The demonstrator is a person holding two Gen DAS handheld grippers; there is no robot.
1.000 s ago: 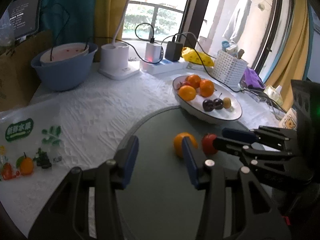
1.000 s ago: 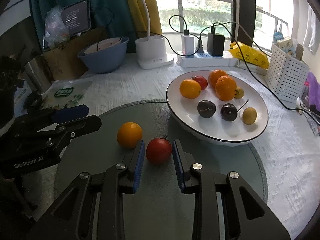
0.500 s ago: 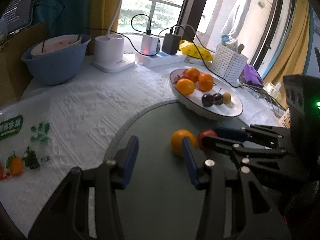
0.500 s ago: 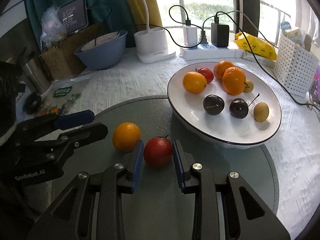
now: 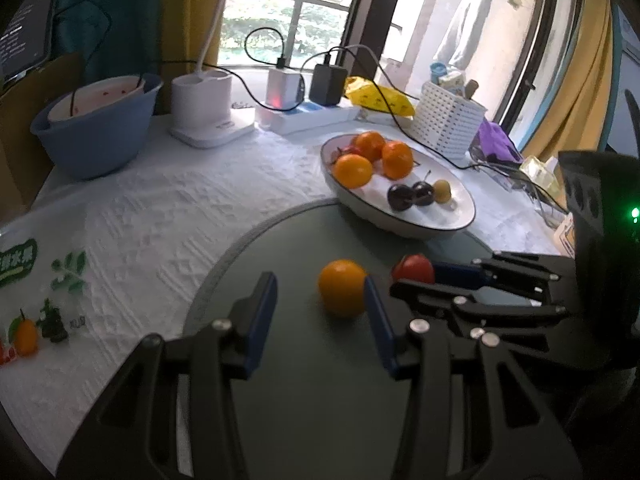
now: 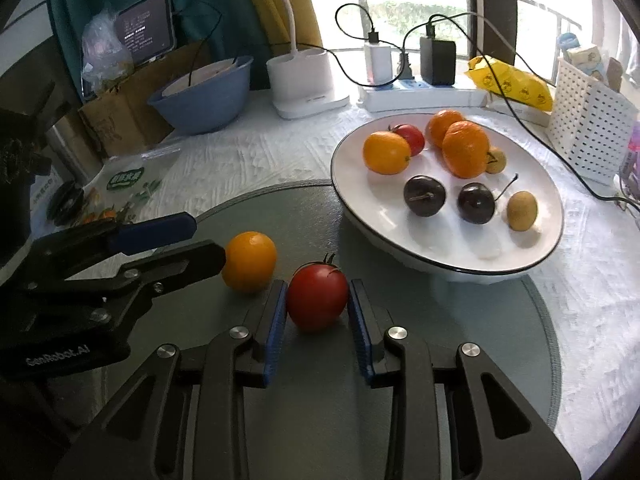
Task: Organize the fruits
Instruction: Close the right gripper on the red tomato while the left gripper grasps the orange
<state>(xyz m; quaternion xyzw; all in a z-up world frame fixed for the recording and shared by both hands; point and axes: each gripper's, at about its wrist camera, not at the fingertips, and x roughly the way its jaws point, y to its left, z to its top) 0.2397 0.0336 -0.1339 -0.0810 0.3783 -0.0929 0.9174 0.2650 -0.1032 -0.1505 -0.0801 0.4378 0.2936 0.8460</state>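
Note:
An orange [image 5: 342, 287] and a red tomato [image 6: 317, 296] lie on the round grey mat [image 5: 304, 392]. My right gripper [image 6: 317, 303] is shut on the tomato, its blue pads against both sides. My left gripper [image 5: 320, 312] is open, and the orange sits just ahead between its fingertips, near the right one. The white plate [image 6: 532, 254] holds several oranges, a tomato, two dark cherries and small yellow fruits. The plate also shows in the left wrist view [image 5: 464, 216].
A blue bowl [image 5: 94, 136], a white lamp base [image 5: 208, 112], a power strip with chargers [image 5: 308, 116] and a white basket [image 5: 450, 124] line the back. A printed plastic bag [image 5: 28, 304] lies at left on the white cloth.
Both grippers have moved forward a little. The orange now lies between my left fingertips. The right pads have closed in on the tomato.

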